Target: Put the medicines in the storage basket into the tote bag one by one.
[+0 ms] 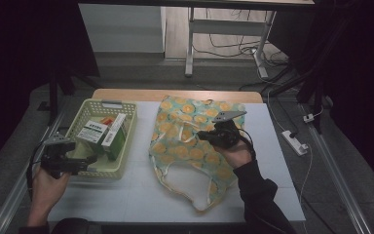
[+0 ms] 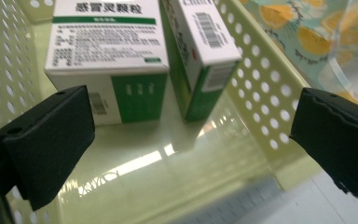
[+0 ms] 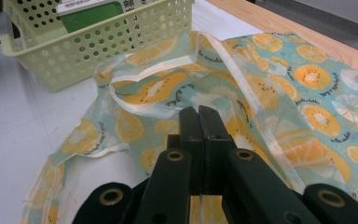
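Left gripper (image 1: 88,160) sits at the near end of the basket (image 1: 90,170), jaws wide apart, nothing between them. In the left gripper view its jaws straddle the basket's near right corner: left jaw over the basket floor, right jaw outside the perforated wall, over the table (image 2: 307,205). Neither jaw touches a box.

Two boxes stand in the basket, white-and-green, side by side and close together. The wide box (image 2: 106,51) has its printed face up; the narrow box (image 2: 200,51) stands on edge just right of it, barcode showing. Both are toward the far part of the basket, apart from the jaws.

Right gripper (image 1: 200,135) is over the bag (image 1: 175,146), held by the person's right hand (image 1: 236,155). Its jaws are fully closed, pads pressed together. In the right gripper view the tips (image 3: 199,122) lie low on the fabric; can't tell whether cloth is pinched between them.

Bag lies flat on the white table just right of the basket, orange-slice print, handles (image 1: 195,190) toward the person.
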The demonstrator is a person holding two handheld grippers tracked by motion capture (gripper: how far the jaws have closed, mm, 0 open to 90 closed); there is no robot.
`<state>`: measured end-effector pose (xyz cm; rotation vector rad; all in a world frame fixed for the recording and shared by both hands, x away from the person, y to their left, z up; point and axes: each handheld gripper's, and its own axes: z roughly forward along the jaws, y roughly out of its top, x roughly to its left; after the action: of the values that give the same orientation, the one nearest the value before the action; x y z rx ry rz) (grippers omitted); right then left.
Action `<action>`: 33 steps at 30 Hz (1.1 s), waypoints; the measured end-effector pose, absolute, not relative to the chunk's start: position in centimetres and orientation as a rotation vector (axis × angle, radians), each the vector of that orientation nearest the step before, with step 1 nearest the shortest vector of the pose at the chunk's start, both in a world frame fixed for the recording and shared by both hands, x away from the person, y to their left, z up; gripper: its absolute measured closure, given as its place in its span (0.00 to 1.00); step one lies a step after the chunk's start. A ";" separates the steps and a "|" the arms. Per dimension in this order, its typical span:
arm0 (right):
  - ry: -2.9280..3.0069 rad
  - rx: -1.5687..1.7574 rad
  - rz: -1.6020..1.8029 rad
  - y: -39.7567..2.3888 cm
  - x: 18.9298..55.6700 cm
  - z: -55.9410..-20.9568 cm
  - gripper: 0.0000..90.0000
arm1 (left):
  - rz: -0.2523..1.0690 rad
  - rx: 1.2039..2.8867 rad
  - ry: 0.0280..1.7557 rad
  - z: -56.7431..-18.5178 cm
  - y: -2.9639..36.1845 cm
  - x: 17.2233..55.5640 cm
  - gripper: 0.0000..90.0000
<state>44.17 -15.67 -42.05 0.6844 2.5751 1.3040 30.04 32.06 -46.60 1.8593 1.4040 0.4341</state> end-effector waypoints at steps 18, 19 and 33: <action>2.575 0.677 1.304 -15.6 44.1 -41.9 1.00 | 0.393 1.930 1.460 -46.9 33.9 35.1 0.00; 2.575 0.677 1.305 -15.6 44.1 -41.9 1.00 | 0.390 1.936 1.459 -46.9 34.0 35.4 0.00; 2.575 0.678 1.300 -15.8 44.1 -41.9 1.00 | 0.327 2.039 1.524 -47.7 34.0 38.3 0.00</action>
<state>44.12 -15.77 -41.91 0.6779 2.5751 1.2997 38.30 34.00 -47.66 2.0392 1.5237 0.3272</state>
